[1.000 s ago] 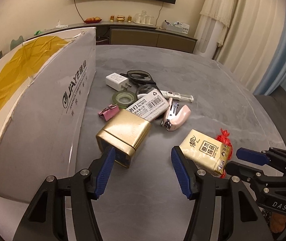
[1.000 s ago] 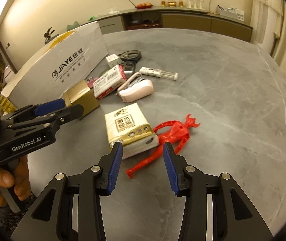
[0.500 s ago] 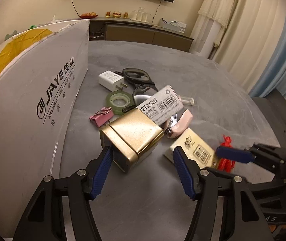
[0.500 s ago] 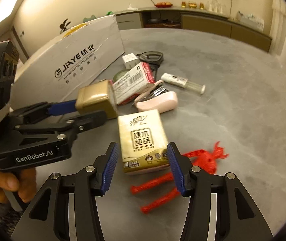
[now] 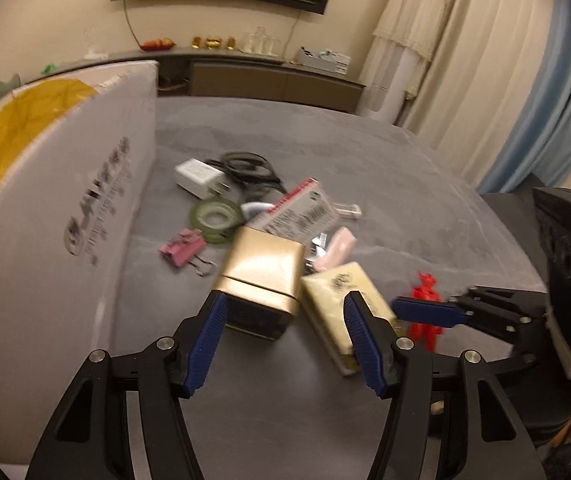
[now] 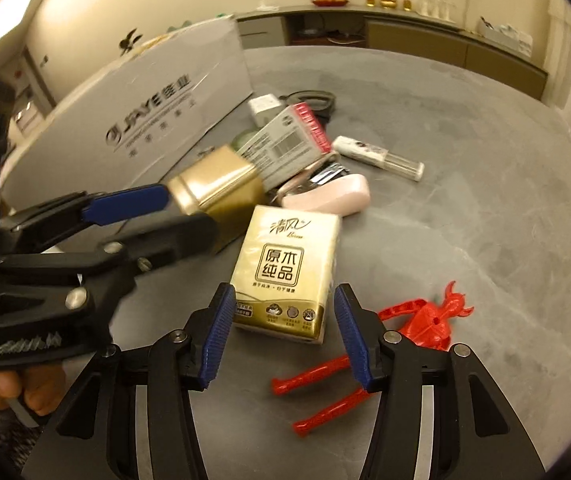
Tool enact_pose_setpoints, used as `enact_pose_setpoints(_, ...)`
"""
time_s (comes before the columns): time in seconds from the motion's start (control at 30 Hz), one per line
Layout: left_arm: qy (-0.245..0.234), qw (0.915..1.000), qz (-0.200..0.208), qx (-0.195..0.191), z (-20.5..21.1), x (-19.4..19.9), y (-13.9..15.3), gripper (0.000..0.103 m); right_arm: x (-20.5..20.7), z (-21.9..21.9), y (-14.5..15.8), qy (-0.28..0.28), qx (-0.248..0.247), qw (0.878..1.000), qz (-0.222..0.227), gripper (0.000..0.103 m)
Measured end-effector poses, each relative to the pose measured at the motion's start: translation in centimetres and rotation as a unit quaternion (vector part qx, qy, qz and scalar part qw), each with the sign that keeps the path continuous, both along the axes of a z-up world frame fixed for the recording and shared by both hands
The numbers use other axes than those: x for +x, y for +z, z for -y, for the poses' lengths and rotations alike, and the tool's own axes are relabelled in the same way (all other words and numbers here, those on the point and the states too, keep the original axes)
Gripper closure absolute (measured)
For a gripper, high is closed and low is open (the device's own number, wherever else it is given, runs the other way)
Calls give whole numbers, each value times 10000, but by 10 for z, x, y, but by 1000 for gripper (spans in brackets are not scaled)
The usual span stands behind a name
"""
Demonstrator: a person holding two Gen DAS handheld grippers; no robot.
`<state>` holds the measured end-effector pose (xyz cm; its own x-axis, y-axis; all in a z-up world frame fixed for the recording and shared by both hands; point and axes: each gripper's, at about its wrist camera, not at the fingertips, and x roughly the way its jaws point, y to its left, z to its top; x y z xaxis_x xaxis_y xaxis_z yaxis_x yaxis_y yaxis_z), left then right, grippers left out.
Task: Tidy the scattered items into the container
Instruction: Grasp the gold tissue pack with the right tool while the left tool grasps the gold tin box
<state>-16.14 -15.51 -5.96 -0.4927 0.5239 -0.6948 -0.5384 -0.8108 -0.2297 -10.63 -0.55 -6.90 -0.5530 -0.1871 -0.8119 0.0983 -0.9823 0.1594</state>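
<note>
Tissue pack (image 6: pixel 285 268) lies flat on the grey table (image 6: pixel 465 208), touching the gold tin (image 6: pixel 217 184) on its right, well clear of the cardboard box (image 6: pixel 145 120). Long axis runs straight away from the right gripper (image 6: pixel 281 332), near end between the wide-open, empty jaws. To grip well: push forward until the pads span the pack's 2 long sides, then close; avoid the red toy (image 6: pixel 433 320) beside it. Left gripper (image 5: pixel 285 344) also wide open, empty, straddling the tin's near end.
</note>
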Motion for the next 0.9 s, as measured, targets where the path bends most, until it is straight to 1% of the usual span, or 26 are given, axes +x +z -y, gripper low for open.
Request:
enact_pose_setpoints(0.07, 110, 9999, -69, -55, 2, -7, -2, 38, -1, -3, 1, -60, -13, 10000, -70, 48)
enact_pose_setpoints(0.13, 128, 9997, -141, -164, -2, -14, -6, 35, -6, 0, -2, -40, -110, 9999, -9, 47)
enact_pose_setpoints(0.17, 56, 9996, -134, -229, -6, -18, -9, 34, -7, 2, -4, -2, -143, 9999, 16, 47)
enact_pose_setpoints(0.2, -24, 9995, -107, -287, -10, -19, -13, 34, -8, 6, -6, 43, -134, 9999, 32, 44)
enact_pose_setpoints(0.27, -141, 9992, -60, -377, -16, -20, -20, 35, -9, 15, -9, 121, 44, 9999, 45, 42)
enact_pose_setpoints(0.3, -206, 9991, 7, -374, -18, -21, -23, 37, -9, 17, -11, 124, 162, 9998, 28, 42)
enact_pose_setpoints(0.33, -212, 9991, 34, -360, -19, -21, -25, 45, -9, 17, -12, 56, 254, 9997, -9, 42)
enact_pose_setpoints(0.37, -187, 9993, 48, -326, -18, -23, -25, 50, -9, 15, -13, -6, 253, 9997, 4, 42)
enact_pose_setpoints(0.47, -168, 9995, 150, -215, -14, -23, -25, 51, -7, 5, -14, -171, 92, 9997, 111, 46)
enact_pose_setpoints(0.6, -118, 9995, 90, -271, -14, -18, -24, 52, -3, -1, -12, -277, -35, 9995, 133, 48)
enact_pose_setpoints(0.9, 19, 9999, -129, -39, -3, -12, 0, 52, 9, -12, 4, -424, -604, 9973, -26, 48)
